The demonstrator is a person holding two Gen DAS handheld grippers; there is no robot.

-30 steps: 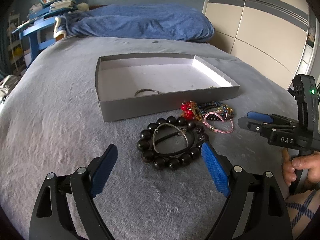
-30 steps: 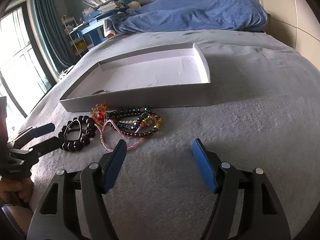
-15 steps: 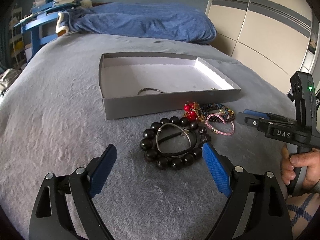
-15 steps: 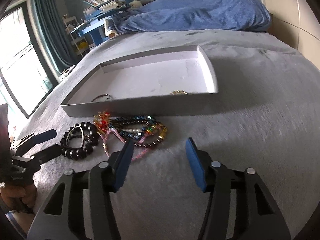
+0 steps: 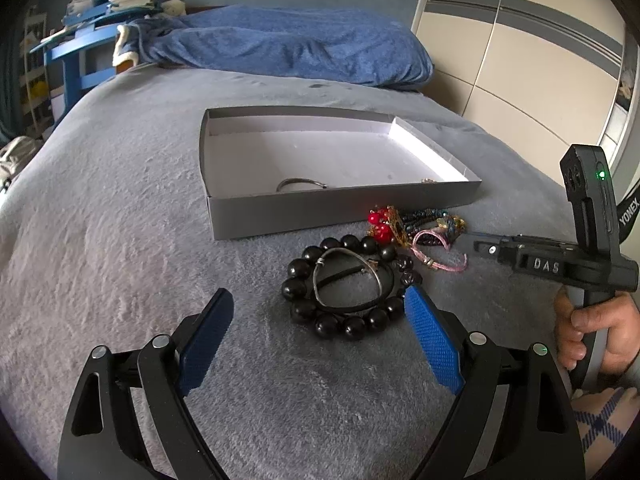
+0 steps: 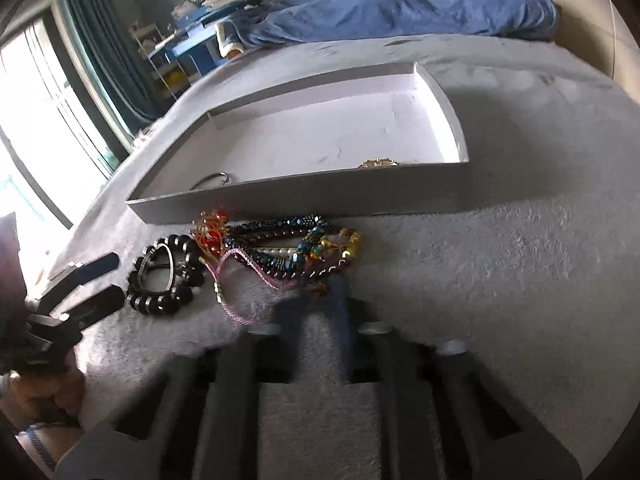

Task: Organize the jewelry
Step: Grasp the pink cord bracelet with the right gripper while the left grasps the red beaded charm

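Note:
A shallow grey box lies on the grey bed and holds a metal ring and a small gold piece. In front of it sits a black bead bracelet with a silver bangle on top. A tangled pile of coloured bracelets lies to its right. My left gripper stands open just short of the black beads. My right gripper is blurred, its jaws closing to almost together at the pile's near edge. Whether a strand is caught I cannot tell.
A blue pillow lies at the head of the bed. A blue shelf with books stands beyond the far left corner. A wardrobe lines the right side, and a window with a curtain is on the left. A hand holds the right gripper's handle.
The right gripper's jaws have come from wide open to nearly together while it moved forward to the bracelet pile. The left gripper stays open in the same place.

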